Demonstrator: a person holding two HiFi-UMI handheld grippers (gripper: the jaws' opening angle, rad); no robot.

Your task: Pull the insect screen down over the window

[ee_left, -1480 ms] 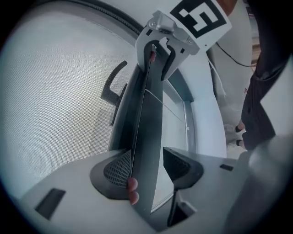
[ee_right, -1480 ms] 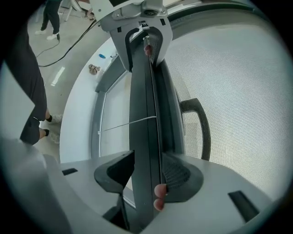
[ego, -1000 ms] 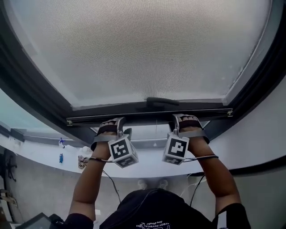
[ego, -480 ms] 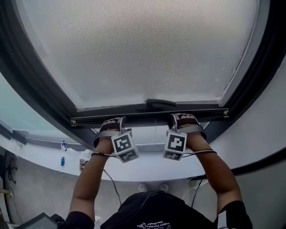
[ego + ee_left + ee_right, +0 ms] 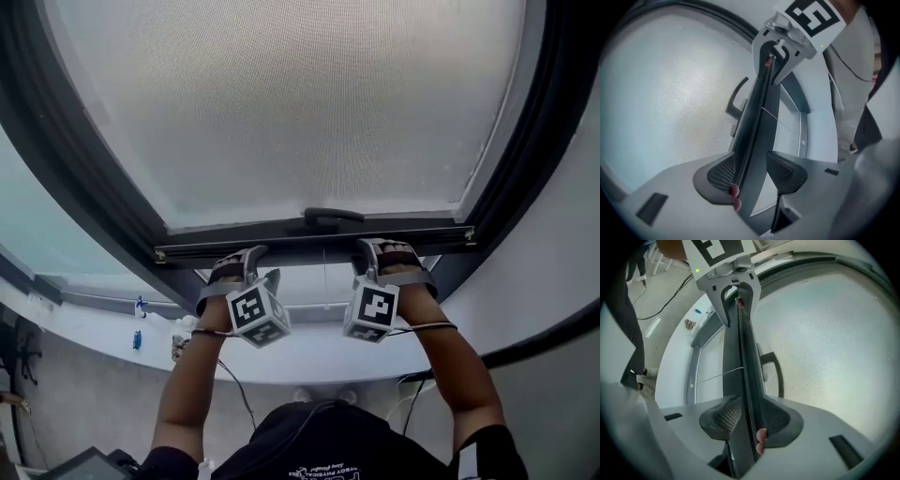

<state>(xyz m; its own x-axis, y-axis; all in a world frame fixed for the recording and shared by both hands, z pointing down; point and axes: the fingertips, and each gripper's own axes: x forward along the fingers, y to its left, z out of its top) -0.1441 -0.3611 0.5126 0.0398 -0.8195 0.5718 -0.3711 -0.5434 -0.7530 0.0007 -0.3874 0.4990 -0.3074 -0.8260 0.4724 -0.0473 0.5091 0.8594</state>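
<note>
Black-white marker cubes [image 5: 256, 315]; thin cables [image 5: 422, 329]; black shirt [image 5: 319, 441].

We seem to be in a plain workroom: large dark-framed window [image 5: 94, 178], insect screen [image 5: 300, 103], white sill [image 5: 319, 361], cables [image 5: 234, 386] on a grey floor [image 5: 84, 394].

Grey mesh insect screen [image 5: 291, 103] partly down w/ dark btm bar [image 5: 234, 249].

Head view up at the screen bar [image 5: 281, 247]; both gripper views close along it.
</note>
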